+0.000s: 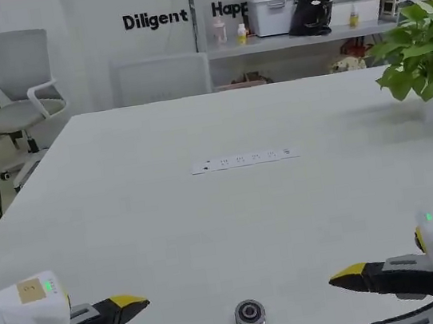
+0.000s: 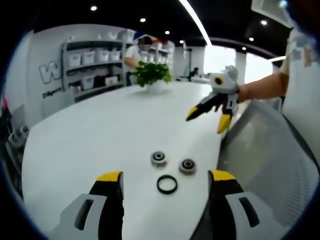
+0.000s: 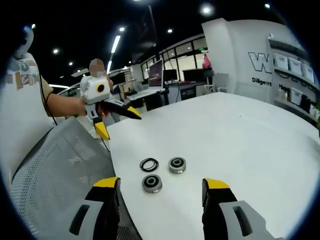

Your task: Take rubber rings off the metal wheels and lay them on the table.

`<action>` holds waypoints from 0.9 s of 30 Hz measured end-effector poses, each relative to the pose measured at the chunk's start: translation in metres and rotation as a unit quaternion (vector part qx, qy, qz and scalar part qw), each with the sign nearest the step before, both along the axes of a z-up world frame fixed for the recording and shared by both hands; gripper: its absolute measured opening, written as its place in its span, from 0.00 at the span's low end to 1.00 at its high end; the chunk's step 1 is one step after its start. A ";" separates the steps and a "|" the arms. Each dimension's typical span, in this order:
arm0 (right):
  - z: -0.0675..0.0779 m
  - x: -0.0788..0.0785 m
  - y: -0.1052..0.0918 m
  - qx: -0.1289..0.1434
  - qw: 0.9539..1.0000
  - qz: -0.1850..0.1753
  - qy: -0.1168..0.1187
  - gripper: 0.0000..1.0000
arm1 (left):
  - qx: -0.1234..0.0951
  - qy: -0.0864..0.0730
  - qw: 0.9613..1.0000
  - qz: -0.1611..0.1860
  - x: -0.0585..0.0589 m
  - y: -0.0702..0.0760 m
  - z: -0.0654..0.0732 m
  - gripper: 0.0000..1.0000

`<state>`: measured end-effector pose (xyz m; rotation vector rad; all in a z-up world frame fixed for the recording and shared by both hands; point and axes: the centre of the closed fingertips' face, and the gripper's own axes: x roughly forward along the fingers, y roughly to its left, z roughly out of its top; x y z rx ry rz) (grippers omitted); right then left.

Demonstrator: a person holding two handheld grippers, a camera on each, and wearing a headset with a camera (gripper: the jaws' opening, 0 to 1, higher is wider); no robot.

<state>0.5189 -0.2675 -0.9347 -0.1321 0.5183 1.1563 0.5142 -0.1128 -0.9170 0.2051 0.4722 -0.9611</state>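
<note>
Left gripper (image 2: 165, 176) and right gripper (image 3: 161, 183) hang near, jaws apart, empty. One rubber ring (image 2: 167, 184) lies on the table (image 1: 210, 227); next, probably grip the darker wheel (image 2: 187, 166) and peel.

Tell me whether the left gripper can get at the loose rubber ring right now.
Probably yes. The left gripper is open, and the rubber ring lies on the table straight ahead between its jaws, with nothing in between. Both metal wheels sit beyond it.
</note>
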 end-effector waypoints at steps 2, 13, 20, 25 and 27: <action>-0.002 0.000 -0.003 0.000 1.000 -0.004 0.000 0.66 | 0.002 0.001 1.000 -0.001 0.000 0.000 -0.001 0.70; -0.012 -0.004 -0.017 -0.008 1.000 -0.019 0.003 0.67 | 0.006 0.006 1.000 0.005 -0.001 0.007 -0.001 0.70; -0.014 -0.006 -0.020 -0.013 1.000 -0.020 0.000 0.67 | 0.004 0.005 1.000 0.007 -0.002 0.007 0.000 0.70; -0.015 -0.006 -0.021 -0.015 1.000 -0.022 -0.001 0.68 | 0.004 0.004 1.000 0.008 -0.003 0.007 0.001 0.71; -0.015 -0.006 -0.022 -0.016 1.000 -0.022 -0.002 0.68 | 0.004 0.004 1.000 0.009 -0.003 0.008 0.001 0.71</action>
